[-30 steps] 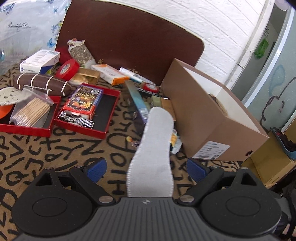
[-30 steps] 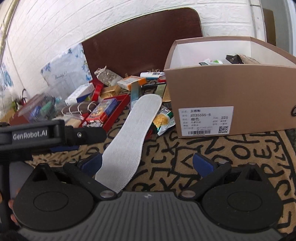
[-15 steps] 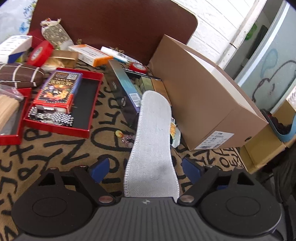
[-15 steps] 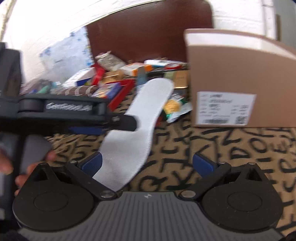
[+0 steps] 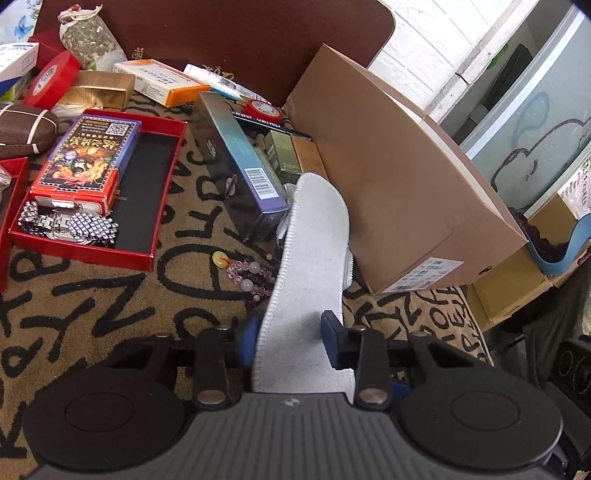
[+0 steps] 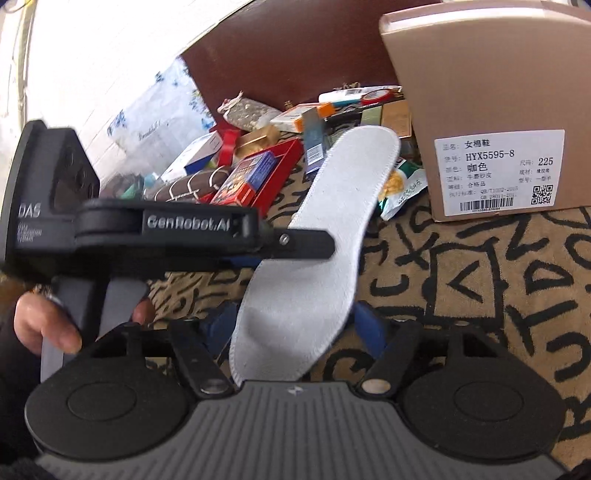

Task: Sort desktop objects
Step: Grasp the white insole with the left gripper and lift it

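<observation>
A grey felt shoe insole (image 5: 314,266) lies lengthwise on the patterned cloth, its toe toward the brown shoebox (image 5: 391,177). My left gripper (image 5: 291,339) is shut on the insole's heel half, one blue pad on each edge. In the right wrist view the insole (image 6: 332,221) runs from my right gripper (image 6: 295,328) toward the shoebox (image 6: 480,110). The right jaws have closed in to the insole's heel edges. The left gripper's body (image 6: 166,229) crosses over the insole from the left.
A red tray (image 5: 107,192) with a card box and a metal watch band sits left. A long dark box (image 5: 240,162), a bead bracelet (image 5: 243,269), tape rolls, small boxes and a snack packet (image 6: 402,188) crowd around the shoebox. A brown board (image 5: 221,33) stands behind.
Both grippers went from wide open to closed onto the insole. The left gripper moved forward over the insole's heel half and now crosses the right wrist view.
</observation>
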The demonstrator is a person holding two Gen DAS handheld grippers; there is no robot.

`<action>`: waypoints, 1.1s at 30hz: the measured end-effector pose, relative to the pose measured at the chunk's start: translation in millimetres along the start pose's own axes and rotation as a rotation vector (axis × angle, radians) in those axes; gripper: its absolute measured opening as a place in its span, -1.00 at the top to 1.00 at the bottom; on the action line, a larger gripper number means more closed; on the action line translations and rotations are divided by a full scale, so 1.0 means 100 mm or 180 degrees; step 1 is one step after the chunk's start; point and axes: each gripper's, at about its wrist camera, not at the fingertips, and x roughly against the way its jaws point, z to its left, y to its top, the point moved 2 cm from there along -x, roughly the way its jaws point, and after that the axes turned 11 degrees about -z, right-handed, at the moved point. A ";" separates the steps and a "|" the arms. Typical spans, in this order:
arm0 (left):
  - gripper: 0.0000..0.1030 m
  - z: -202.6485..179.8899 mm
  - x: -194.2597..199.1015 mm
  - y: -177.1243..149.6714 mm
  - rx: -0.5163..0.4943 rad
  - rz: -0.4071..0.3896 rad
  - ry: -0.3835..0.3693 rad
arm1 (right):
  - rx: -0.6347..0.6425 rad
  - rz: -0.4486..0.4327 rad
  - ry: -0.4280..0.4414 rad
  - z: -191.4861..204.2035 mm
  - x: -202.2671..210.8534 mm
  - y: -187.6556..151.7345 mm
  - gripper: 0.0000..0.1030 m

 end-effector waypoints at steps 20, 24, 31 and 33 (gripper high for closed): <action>0.61 -0.03 0.22 -0.07 -0.0015 -0.0238 0.0173 | 0.0143 -0.0223 -0.0242 -0.01 0.13 0.02 0.82; 0.63 -0.12 0.41 -0.07 -0.0048 -0.0422 0.0205 | 0.0350 -0.0332 -0.0230 0.11 0.25 0.06 0.83; 0.63 -0.28 0.77 0.01 -0.0025 -0.0761 0.0175 | 0.0735 -0.0603 -0.0174 0.37 0.53 0.16 0.83; 0.63 -0.34 0.84 0.06 -0.0026 -0.0848 0.0138 | 0.0789 -0.0697 -0.0155 0.41 0.61 0.21 0.83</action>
